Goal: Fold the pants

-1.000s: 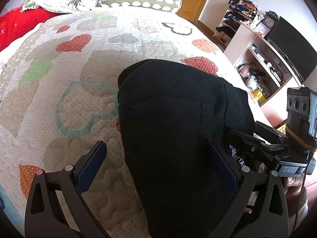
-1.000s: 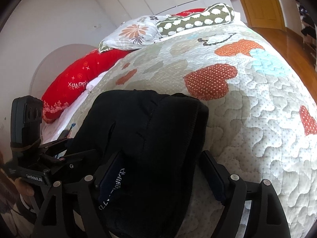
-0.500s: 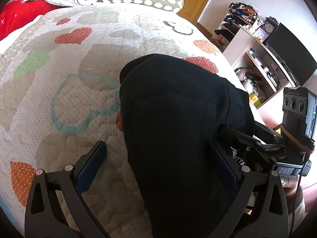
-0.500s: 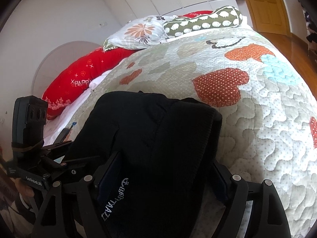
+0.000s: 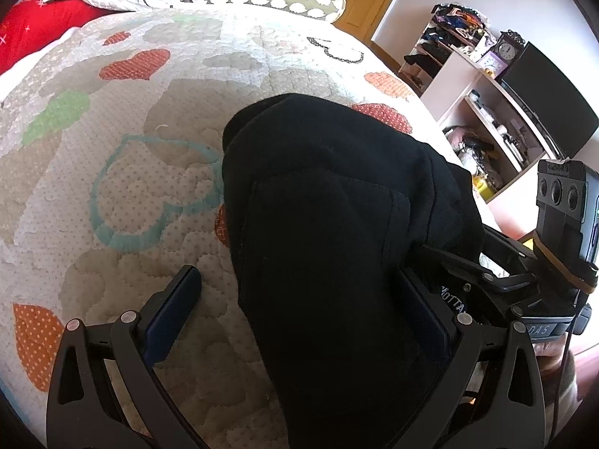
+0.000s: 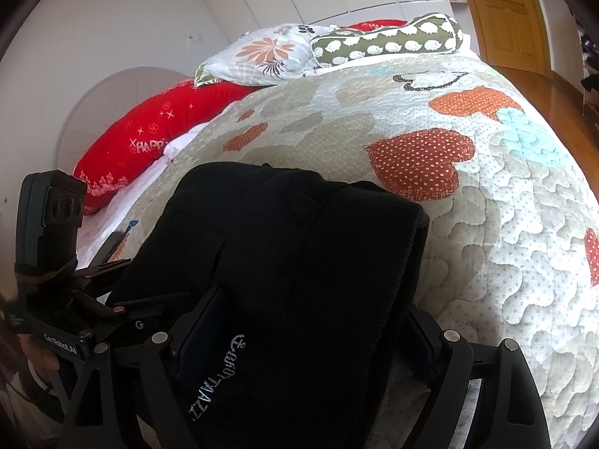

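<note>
Black pants folded in compact bundle on heart-print quilt, near bed's foot edge.

Left wrist view only — shelf unit and dark screen beyond pants. Right wrist view only — white lettering on fabric, red pillow past pants at headboard end.

Left gripper low over quilt, jaws wide apart, straddling pants' near edge — no clamp. Right gripper same: jaws spread either side of bundle, fabric between, not pinched.

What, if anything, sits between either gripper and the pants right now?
Nothing visible. The black pants already lie between the open fingers of both the left gripper and the right gripper, on the quilt. Whether the pads touch cloth is unclear.
</note>
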